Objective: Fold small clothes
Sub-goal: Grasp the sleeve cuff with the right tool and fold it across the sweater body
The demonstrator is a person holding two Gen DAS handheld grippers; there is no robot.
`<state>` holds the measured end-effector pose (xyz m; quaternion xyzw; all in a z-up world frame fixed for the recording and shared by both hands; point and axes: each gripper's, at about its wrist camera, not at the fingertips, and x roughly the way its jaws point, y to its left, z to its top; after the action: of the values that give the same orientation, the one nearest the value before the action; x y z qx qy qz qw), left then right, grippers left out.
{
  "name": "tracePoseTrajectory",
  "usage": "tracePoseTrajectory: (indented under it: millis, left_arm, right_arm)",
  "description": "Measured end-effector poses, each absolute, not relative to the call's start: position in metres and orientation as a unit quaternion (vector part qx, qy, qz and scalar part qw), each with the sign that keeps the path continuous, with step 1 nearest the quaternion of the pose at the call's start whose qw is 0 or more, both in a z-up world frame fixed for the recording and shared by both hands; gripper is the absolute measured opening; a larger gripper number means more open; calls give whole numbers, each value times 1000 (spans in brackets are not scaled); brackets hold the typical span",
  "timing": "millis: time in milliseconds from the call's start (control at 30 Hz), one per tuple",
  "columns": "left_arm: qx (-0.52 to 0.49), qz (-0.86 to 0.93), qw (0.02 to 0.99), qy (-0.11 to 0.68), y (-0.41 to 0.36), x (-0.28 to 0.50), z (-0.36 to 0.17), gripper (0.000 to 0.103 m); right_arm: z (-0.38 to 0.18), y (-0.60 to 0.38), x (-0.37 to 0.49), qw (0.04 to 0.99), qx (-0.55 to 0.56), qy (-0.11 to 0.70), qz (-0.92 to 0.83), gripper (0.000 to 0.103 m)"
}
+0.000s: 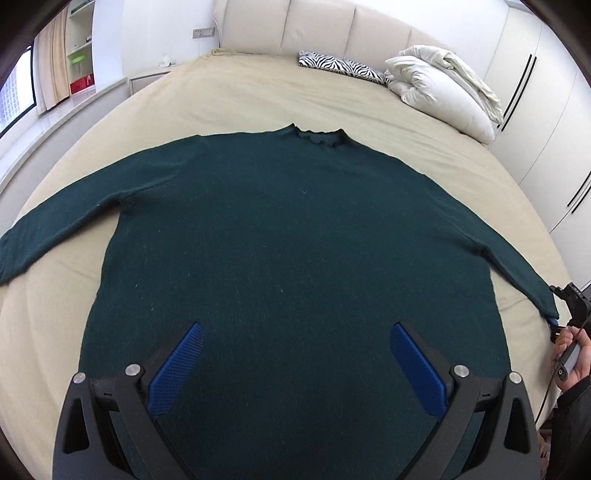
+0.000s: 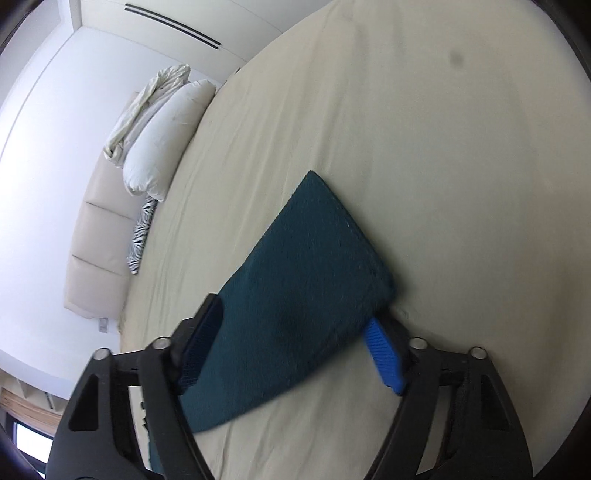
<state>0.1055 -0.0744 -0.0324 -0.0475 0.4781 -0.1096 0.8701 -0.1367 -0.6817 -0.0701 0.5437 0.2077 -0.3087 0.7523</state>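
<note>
A dark green sweater (image 1: 288, 236) lies flat on the beige bed, sleeves spread out to both sides, collar toward the headboard. My left gripper (image 1: 295, 332) is open above the sweater's lower body, blue pads wide apart and empty. My right gripper (image 2: 295, 314) is open, its jaws on either side of the right sleeve (image 2: 306, 273) near the cuff, which lies on the sheet. The right gripper also shows at the far right of the left wrist view (image 1: 557, 325), at the sleeve's end.
The bed sheet (image 1: 236, 96) reaches to a padded headboard (image 1: 314, 26). White pillows (image 1: 439, 88) and a zebra-print cloth (image 1: 340, 66) lie at the head. Wardrobe doors (image 1: 543, 122) stand at the right; a windowsill and shelves (image 1: 79, 55) at the left.
</note>
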Motion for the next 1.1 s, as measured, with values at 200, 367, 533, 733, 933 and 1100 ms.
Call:
tracePoseTrajectory:
  millis: [200, 367, 533, 733, 933, 1100]
  left_arm:
    - [-81, -150, 862, 477, -66, 129, -33, 93]
    - [-154, -180, 847, 476, -48, 152, -31, 92]
    - [-233, -217, 825, 468, -38, 175, -30, 92]
    - [-283, -252, 794, 475, -39, 188, -43, 92]
    - [-327, -274, 753, 501, -62, 204, -65, 95]
    - [-345, -283, 714, 540, -99, 224, -90, 95]
  right_arm:
    - [-67, -699, -120, 753, 518, 239, -326, 8]
    - [5, -634, -40, 836, 382, 273, -285, 7]
    - [51, -498, 67, 906, 245, 316, -138, 7]
    - [0, -346, 140, 900, 186, 395, 12, 7]
    - [-55, -329, 125, 866, 251, 430, 51, 33]
    - [-60, -323, 60, 881, 239, 406, 38, 56]
